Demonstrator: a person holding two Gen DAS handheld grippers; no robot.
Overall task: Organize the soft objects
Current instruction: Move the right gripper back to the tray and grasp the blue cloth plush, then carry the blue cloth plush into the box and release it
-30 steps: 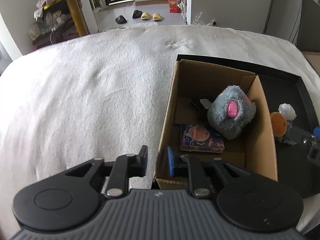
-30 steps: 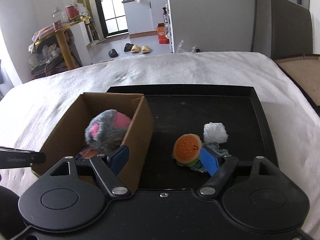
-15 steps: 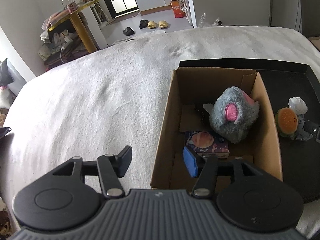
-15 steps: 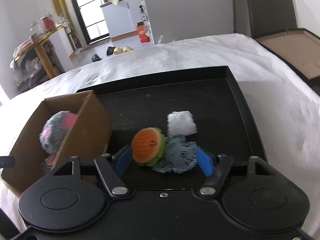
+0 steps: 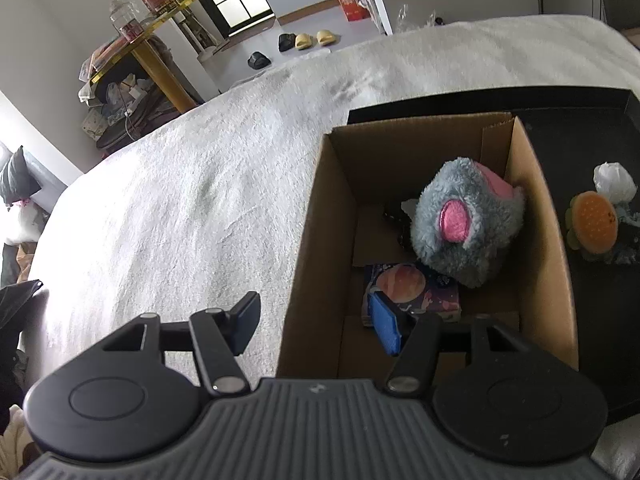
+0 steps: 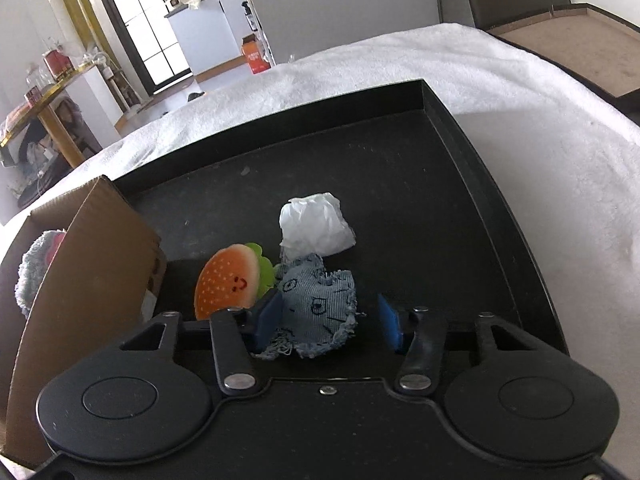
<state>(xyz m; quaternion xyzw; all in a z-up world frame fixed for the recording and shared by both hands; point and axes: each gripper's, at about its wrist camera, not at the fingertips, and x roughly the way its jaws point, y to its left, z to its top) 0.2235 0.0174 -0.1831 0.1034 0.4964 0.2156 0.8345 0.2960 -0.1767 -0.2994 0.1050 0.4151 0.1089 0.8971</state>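
Observation:
A cardboard box stands on the left part of a black tray. In it lie a grey plush with pink ears and a small printed packet. My left gripper is open and straddles the box's left wall. On the tray beside the box lie a burger plush, a blue denim patch and a white crumpled wad. My right gripper is open, low over the tray, with the denim patch between its fingers.
The tray sits on a bed with a white blanket. The box's right wall stands close to the left of my right gripper. A brown-topped surface is at the far right. A cluttered shelf stands beyond the bed.
My left gripper has opened wide and now spans the box wall. My right gripper has moved right, from the burger plush to around the denim patch.

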